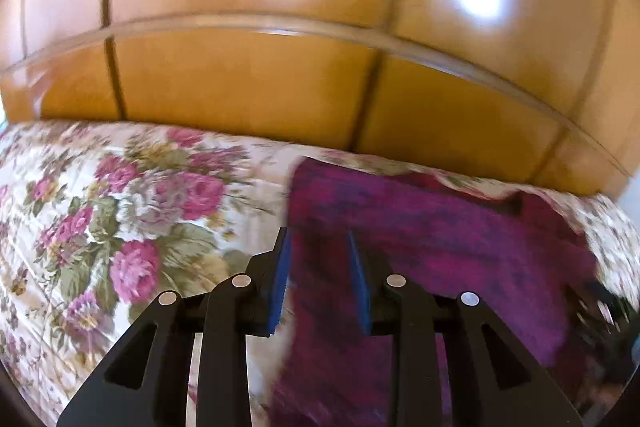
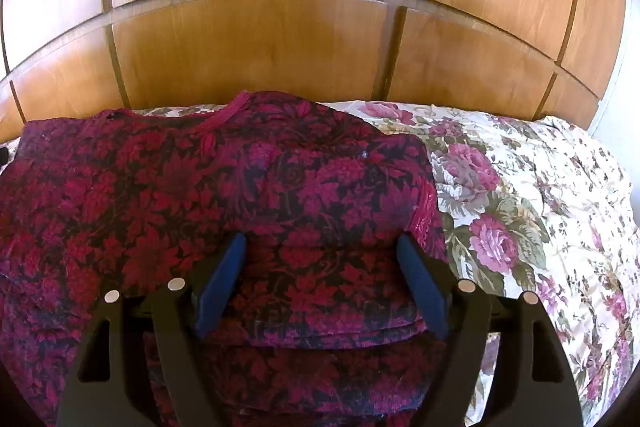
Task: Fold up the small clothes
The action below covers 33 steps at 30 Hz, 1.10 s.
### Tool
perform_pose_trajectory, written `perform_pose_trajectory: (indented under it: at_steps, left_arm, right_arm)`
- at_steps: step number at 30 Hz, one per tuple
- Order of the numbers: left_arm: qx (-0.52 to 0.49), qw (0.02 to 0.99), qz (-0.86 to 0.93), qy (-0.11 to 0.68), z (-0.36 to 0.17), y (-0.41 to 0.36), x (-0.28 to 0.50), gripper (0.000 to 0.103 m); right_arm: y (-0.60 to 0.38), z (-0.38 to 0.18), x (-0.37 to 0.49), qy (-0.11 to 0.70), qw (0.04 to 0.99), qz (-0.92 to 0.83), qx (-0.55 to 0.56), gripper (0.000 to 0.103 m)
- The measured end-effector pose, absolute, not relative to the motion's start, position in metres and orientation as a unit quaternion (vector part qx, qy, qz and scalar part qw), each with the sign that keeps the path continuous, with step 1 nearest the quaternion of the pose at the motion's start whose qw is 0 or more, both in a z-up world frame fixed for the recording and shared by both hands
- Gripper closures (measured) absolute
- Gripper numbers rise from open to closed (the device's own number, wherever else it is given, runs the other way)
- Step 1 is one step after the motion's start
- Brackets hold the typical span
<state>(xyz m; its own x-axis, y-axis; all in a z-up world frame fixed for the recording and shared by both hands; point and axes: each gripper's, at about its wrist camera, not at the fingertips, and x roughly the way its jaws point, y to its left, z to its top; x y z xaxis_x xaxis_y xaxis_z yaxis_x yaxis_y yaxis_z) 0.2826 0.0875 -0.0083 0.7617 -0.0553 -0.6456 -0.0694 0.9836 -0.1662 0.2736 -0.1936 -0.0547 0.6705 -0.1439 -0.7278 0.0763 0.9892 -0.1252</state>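
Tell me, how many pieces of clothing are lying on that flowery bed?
1: a dark red patterned top spread on the floral bedspread before the wooden wardrobe, its near edge folded into layers. More could lie hidden beyond these two views.

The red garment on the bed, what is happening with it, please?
A person holding two grippers is folding a dark red flowered garment on a floral bedspread. The right gripper is open above a folded part. The left gripper is at its edge, jaws narrowly apart, gripping nothing visible.

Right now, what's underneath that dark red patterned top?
The top lies on a floral bedspread, which shows only around its edges. Anything beneath the spread stays hidden.
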Motion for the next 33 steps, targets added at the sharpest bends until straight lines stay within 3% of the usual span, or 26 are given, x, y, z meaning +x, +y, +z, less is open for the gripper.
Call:
perform_pose_trajectory:
  at_steps: [5,33]
  left_arm:
    - [-0.048,0.934,-0.017,0.355,-0.029,0.059,0.269,0.076]
    - [-0.05,0.933,-0.014,0.355,-0.041,0.057,0.265,0.076]
  right_arm:
    - [-0.192,-0.054,0.271,0.396,0.915,-0.064,-0.045,0.025]
    - [-0.196,-0.058,0.273,0.4,0.914,-0.057,-0.029,0.025]
